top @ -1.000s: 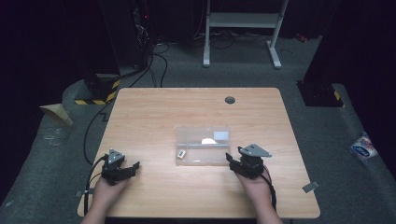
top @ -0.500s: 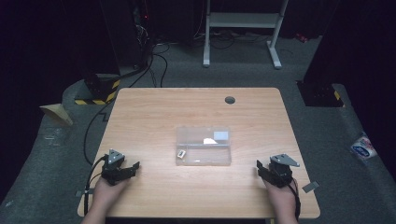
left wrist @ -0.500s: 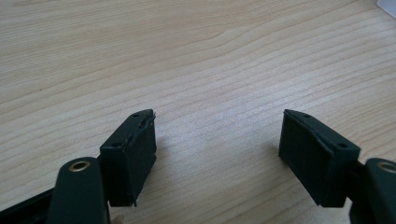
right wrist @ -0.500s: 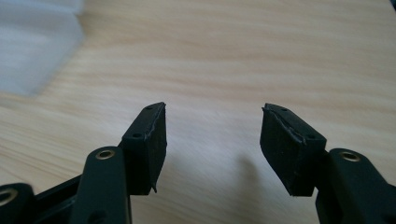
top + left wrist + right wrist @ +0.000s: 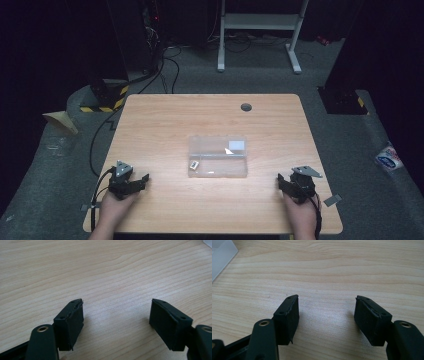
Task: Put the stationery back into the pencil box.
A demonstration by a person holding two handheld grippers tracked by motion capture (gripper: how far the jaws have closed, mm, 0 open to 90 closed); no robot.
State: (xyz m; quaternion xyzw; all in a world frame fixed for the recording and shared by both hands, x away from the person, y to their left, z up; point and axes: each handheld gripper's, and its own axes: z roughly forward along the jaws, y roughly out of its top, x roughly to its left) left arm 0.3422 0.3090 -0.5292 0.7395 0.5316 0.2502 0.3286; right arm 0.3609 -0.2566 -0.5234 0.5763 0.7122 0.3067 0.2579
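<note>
A clear plastic box (image 5: 217, 156) lies at the middle of the wooden table (image 5: 210, 115), with a few small white pieces inside it. My left gripper (image 5: 141, 181) rests near the front left corner, a good way left of the box. Its jaws stand open over bare wood (image 5: 116, 312). My right gripper (image 5: 283, 183) sits near the front right, apart from the box. Its jaws (image 5: 327, 310) are open with nothing between them and have just been opening wider. A corner of the box (image 5: 222, 255) shows at the upper left of the right gripper view.
A dark round hole (image 5: 246, 107) sits in the table near its far edge. A grey scrap (image 5: 332, 200) lies at the front right edge. On the floor beyond are cables (image 5: 165, 65), a white metal stand (image 5: 260, 22) and a packet (image 5: 388, 160).
My right gripper has moved away from the box's right end, rightward and toward the table's front edge. My left gripper has stayed where it was.
</note>
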